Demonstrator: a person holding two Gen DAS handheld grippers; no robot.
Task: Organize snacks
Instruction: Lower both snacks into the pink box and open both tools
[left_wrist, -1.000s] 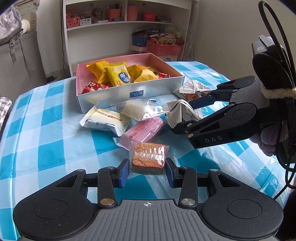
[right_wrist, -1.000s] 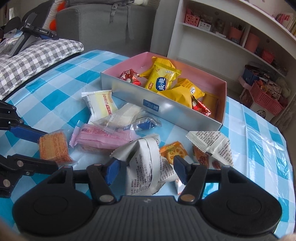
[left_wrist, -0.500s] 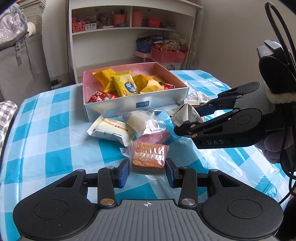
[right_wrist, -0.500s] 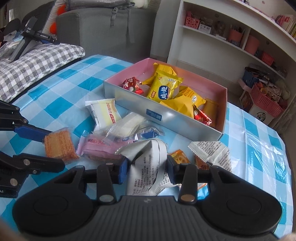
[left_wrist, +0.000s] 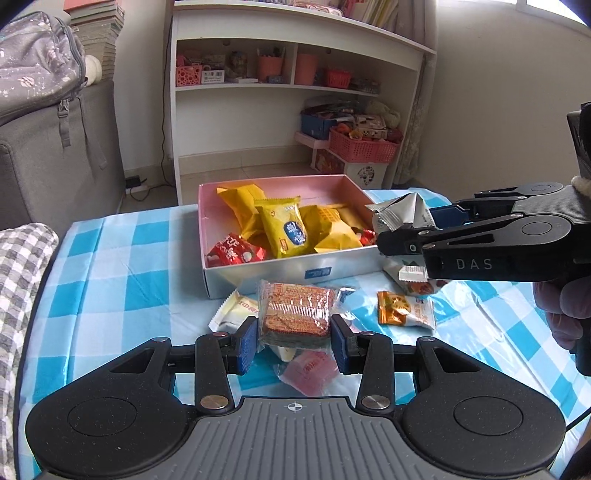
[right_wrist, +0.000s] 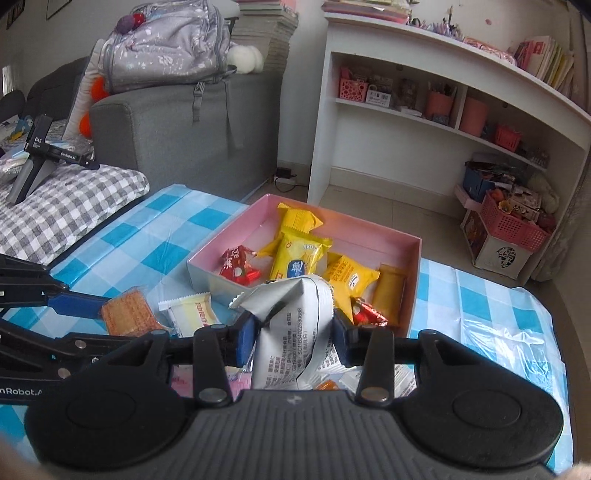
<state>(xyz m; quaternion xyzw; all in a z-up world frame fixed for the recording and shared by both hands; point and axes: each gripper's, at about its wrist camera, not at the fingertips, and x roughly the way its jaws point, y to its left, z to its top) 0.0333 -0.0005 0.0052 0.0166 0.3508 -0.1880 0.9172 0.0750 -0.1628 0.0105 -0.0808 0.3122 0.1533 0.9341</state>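
Between the blue pads of the left gripper (left_wrist: 294, 340) sits an orange cracker pack (left_wrist: 294, 312), clamped on its two short sides, flat face up, long axis running across the jaws, held above the table. It's a crinkly clear wrapper over a ridged rectangular biscuit. Over on the other side, the right gripper (right_wrist: 294, 336) has just been closing and now pinches a silver foil pack (right_wrist: 293, 334), crumpled, standing roughly upright with its printed back facing the camera, its twisted top tipped toward the box. Both hang just in front of the pink-lined box (left_wrist: 354, 255), a shallow cardboard rectangle near the table's far edge, holding glossy yellow pillow packs (left_wrist: 284, 230) and red sweets (left_wrist: 234, 252). Loose packets lie on the blue checked tablecloth (left_wrist: 110, 269) below.
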